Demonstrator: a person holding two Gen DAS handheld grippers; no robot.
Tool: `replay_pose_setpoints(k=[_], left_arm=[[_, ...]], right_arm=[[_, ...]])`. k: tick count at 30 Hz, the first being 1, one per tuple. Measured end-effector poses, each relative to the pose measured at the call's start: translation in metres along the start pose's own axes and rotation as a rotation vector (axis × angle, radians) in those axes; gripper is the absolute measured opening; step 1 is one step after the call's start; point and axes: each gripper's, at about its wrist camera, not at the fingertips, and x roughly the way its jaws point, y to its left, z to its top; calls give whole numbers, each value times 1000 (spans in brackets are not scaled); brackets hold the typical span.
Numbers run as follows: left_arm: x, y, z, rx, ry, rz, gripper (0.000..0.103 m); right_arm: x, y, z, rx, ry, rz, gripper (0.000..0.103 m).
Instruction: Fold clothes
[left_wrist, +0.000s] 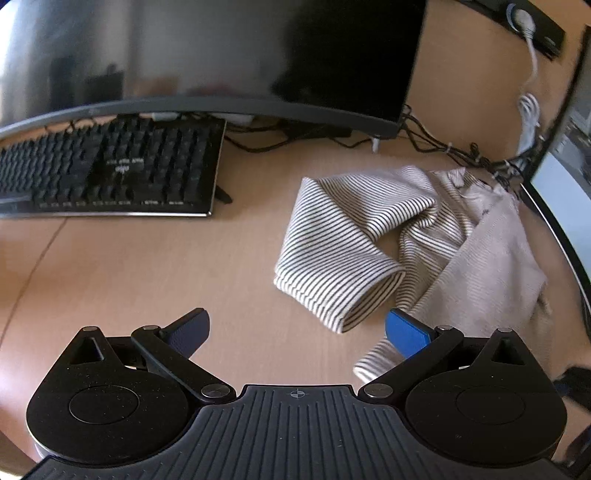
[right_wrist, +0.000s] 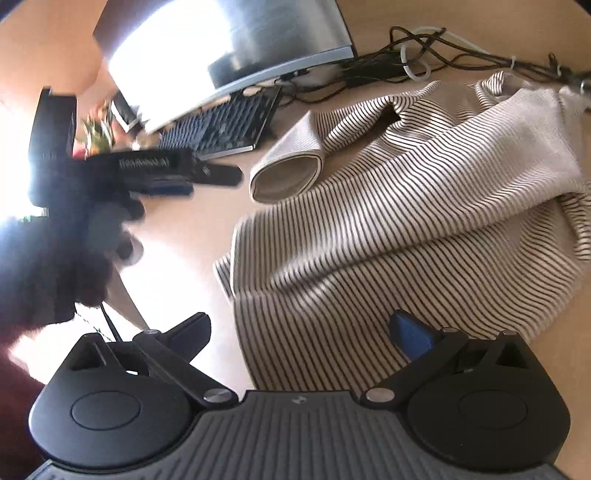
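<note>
A cream garment with thin dark stripes (left_wrist: 424, 240) lies crumpled on the wooden desk (left_wrist: 147, 266), one sleeve with an open cuff (left_wrist: 347, 291) pointing toward me. My left gripper (left_wrist: 297, 332) is open and empty, just short of that cuff. In the right wrist view the same garment (right_wrist: 388, 229) spreads across the desk, its cuff (right_wrist: 288, 177) at the upper left. My right gripper (right_wrist: 299, 334) is open and empty, hovering over the garment's near edge. The left gripper (right_wrist: 177, 171) shows there as a blurred dark shape near the cuff.
A black keyboard (left_wrist: 107, 170) and a curved monitor (left_wrist: 221, 59) stand behind the bare desk. Tangled cables (left_wrist: 461, 151) lie behind the garment. A second screen's edge (left_wrist: 554, 206) is on the right. The desk's front edge (right_wrist: 125, 295) curves at the lower left.
</note>
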Motion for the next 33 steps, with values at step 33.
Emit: replay_pose_setpoints(k=[33], left_arm=[[-4,-13,12,20,-10,-338,103]], right_arm=[[-14,-1,-12,-50,208,-483,103]])
